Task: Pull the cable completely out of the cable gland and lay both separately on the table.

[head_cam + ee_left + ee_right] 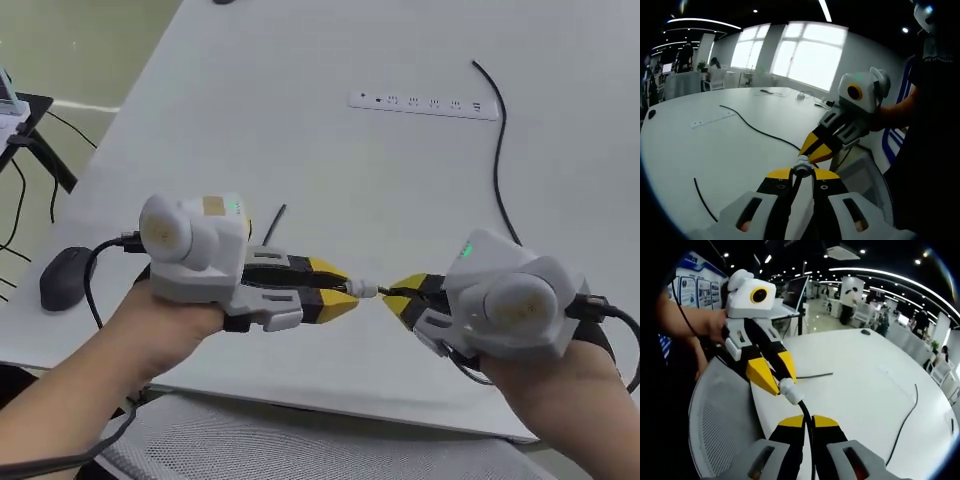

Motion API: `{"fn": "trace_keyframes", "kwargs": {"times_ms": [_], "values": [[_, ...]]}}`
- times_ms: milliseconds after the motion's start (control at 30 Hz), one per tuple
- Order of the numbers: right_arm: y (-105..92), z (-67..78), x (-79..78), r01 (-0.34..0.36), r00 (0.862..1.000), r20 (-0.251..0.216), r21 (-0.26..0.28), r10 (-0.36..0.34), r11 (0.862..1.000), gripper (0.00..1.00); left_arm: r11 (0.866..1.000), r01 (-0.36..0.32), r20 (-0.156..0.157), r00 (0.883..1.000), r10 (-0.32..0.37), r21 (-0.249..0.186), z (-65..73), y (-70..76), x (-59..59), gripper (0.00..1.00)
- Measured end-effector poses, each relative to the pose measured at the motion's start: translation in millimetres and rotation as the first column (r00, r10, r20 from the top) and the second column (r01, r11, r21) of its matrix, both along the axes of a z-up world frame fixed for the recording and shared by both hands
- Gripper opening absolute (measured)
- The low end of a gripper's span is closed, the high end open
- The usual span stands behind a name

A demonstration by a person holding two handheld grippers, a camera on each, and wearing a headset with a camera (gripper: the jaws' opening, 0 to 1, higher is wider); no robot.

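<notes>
The small white gland [366, 290] hangs over the near edge of the desk [300, 130], pinched at the tips of the left gripper [350, 292], whose fingers [779, 174] are drawn narrow onto it. At its three o'clock the right gripper [396, 291] has its fingers [790, 421] nipped on the thin black cable [808, 424], just beside the gland. Both look light. The gland seems hard and smooth and may twist in the pinch. The cable is limp, so a hold close to the gland and a straight pull suit it. The power strip [423, 103] at one o'clock carries marks too small to read.
</notes>
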State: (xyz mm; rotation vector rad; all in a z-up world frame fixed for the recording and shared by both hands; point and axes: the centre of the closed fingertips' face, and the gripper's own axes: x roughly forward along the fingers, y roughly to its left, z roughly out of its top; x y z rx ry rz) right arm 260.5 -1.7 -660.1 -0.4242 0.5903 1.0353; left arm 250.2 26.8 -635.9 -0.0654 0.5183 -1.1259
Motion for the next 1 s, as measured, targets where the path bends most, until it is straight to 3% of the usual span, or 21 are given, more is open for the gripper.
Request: {"fn": "trace_keyframes", "kwargs": {"times_ms": [333, 533, 733, 900, 967, 1000], "values": [[-28.0, -11.7, 15.1, 0.103, 0.994, -0.018, -0.023, -0.103, 0.994, 0.0, 1.0, -0.011, 0.012, 1.0, 0.011, -0.004, 5.5, 3.5, 5.6, 0.15], [-49.1, -27.5, 22.2, 0.185, 0.98, -0.077, -0.014, -0.185, 0.983, 0.0, 1.0, -0.002, 0.021, 1.0, 0.002, -0.005, 8.4, -1.1, 7.2, 0.15], [-66.8, -45.4, 26.6, 0.313, 0.938, -0.157, 0.007, -0.308, 0.95, 0.0, 1.0, 0.009, 0.022, 1.0, -0.01, 0.008, 5.8, -3.9, 6.8, 0.15], [-74.7, -66.1, 19.9, 0.393, 0.886, -0.271, 0.005, -0.377, 0.92, 0.0, 1.0, 0.017, 0.02, 1.0, -0.017, 0.011, 4.6, -6.3, 4.8, 0.15], [-78.5, -73.7, 21.2, 0.409, 0.878, -0.268, -0.004, -0.395, 0.912, 0.0, 1.0, 0.021, 0.018, 1.0, -0.021, 0.013, 3.4, -6.9, 3.8, 0.15], [-80.2, -76.4, 20.9, 0.429, 0.866, -0.282, -0.003, -0.412, 0.903, 0.0, 1.0, 0.023, 0.017, 1.0, -0.023, 0.015, 2.8, -7.3, 3.1, 0.15]]}}
